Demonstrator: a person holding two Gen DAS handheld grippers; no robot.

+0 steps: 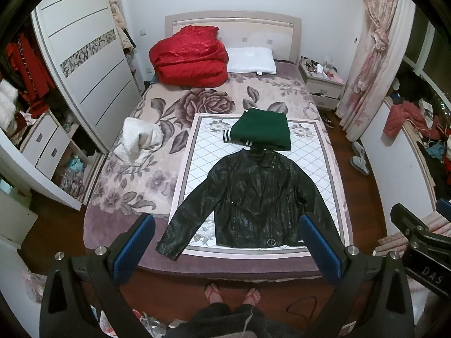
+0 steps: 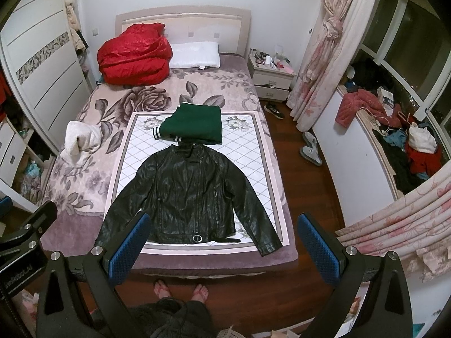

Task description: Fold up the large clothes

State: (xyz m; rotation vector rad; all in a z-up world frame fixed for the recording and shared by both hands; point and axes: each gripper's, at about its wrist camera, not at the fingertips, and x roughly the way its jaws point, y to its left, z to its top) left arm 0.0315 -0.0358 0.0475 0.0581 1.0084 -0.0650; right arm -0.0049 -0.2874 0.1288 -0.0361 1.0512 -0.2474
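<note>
Bedroom floor underfoot, both the left gripper (image 1: 227, 242) and right gripper (image 2: 224, 240) hang with jaws wide apart, holding nothing. Just beyond them the black leather jacket (image 2: 191, 194) lies spread, unfolded; farther on, a green garment (image 2: 194, 125) looks already folded.

Both wrist cameras look down from above the foot edge of the bed (image 1: 118, 225) toward its headboard, well back. The left view takes in the wardrobe (image 1: 84, 64) side, the right the window (image 2: 408, 36) side; both share the whole bed.
</note>
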